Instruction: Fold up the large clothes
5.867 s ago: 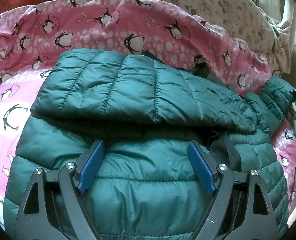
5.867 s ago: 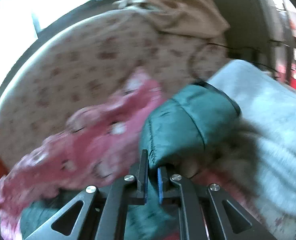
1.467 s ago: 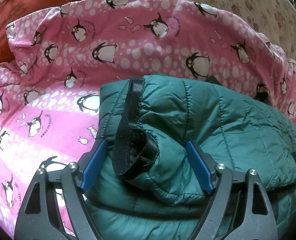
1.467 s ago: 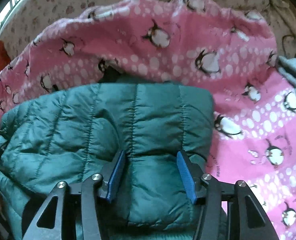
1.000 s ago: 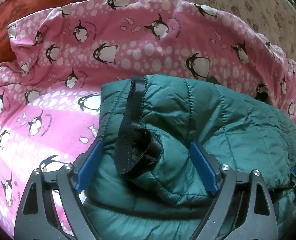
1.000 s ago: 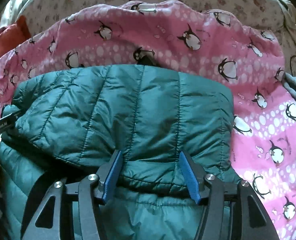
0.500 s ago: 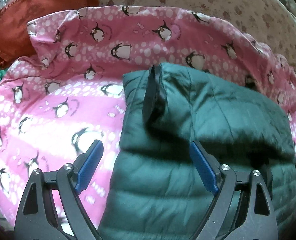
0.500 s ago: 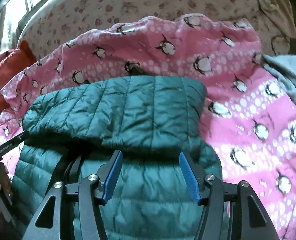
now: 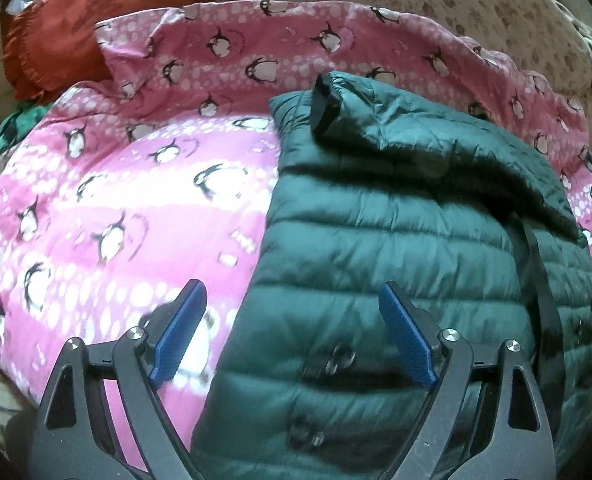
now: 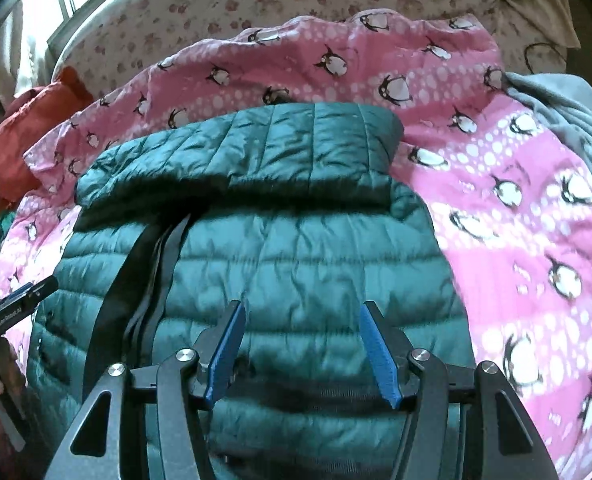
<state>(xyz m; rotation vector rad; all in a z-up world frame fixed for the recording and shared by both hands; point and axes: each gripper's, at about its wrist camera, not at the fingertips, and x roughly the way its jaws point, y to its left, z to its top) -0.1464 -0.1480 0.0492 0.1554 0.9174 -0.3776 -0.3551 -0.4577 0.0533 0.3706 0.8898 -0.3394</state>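
Both grippers, left [image 9: 292,336] and right [image 10: 301,350], are hovering with jaws spread over the half-folded jacket [image 10: 296,264] at frame centre, likely needing a hem grasp next

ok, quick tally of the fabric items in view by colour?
Green: 1, puffer jacket
Pink: 1, penguin blanket
Rust-red: 1, cushion
Grey: 1, cloth at the right edge
Beige: 1, paw-print cover
Total: 5

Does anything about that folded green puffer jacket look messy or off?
Slightly. On the dark green quilted puffer jacket, the folded-over sleeve lies slanted, its black cuff poking up at the far left corner. The pink penguin-print blanket underneath is rumpled.
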